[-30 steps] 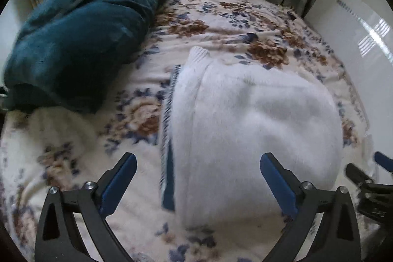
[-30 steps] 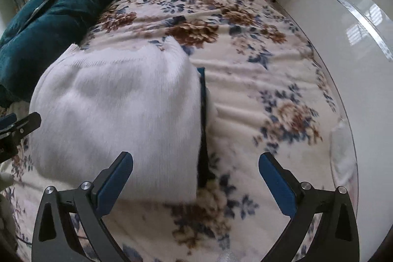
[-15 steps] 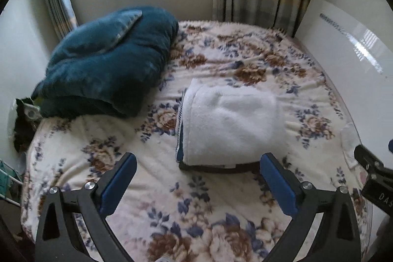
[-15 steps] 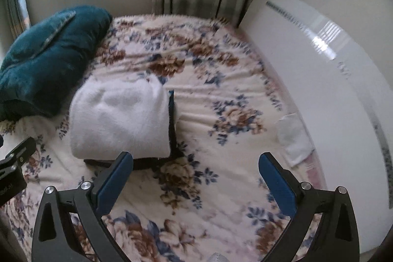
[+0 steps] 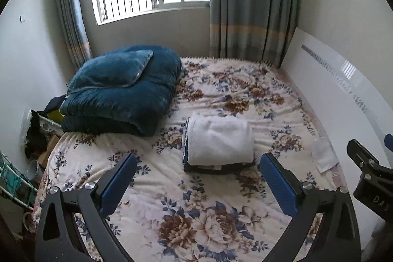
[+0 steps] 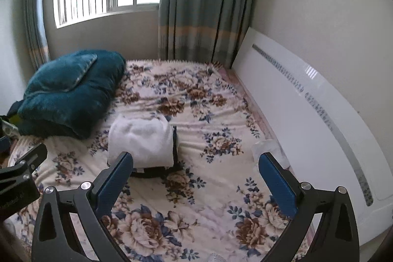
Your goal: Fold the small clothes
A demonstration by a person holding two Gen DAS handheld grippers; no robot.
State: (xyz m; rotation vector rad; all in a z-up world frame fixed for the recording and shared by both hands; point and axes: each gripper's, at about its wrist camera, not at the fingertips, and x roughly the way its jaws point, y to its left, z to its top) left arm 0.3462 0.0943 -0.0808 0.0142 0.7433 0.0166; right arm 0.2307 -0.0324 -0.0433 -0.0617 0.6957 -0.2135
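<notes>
Dark garment (image 5: 216, 167) under white sweater (image 5: 218, 140), possibly several, mostly hidden.

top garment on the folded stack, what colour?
White, fluffy; clearest in the left wrist view.
</notes>
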